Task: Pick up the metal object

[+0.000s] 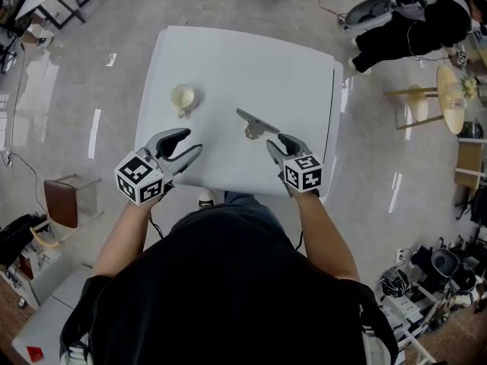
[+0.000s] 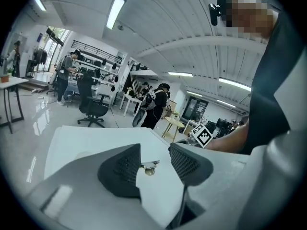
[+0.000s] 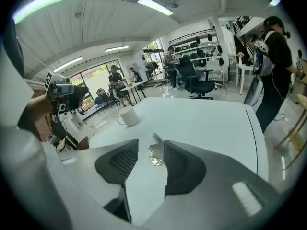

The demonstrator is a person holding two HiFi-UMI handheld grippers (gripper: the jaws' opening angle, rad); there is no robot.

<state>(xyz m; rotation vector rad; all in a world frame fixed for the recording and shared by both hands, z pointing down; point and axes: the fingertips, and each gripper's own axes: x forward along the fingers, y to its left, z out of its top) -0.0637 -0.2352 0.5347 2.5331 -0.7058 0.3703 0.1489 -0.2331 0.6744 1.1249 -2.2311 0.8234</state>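
Note:
A small metal object (image 1: 255, 124) with a flat blade and a short base lies on the white table (image 1: 228, 59), right of centre. My right gripper (image 1: 278, 144) is open just in front of it, without touching it. In the right gripper view the metal object (image 3: 154, 153) shows in the gap beyond the jaw tips of the right gripper (image 3: 150, 159). My left gripper (image 1: 185, 144) is open near the table's front left, empty. From the left gripper view the metal object (image 2: 150, 166) shows farther off between the jaws of the left gripper (image 2: 153, 164).
A white cup (image 1: 183, 97) stands on the table's left half, also seen as the cup (image 3: 127, 116). A brown chair (image 1: 62, 202) is at the left of the table, a wooden stool (image 1: 449, 97) at the right. People and office chairs stand farther off.

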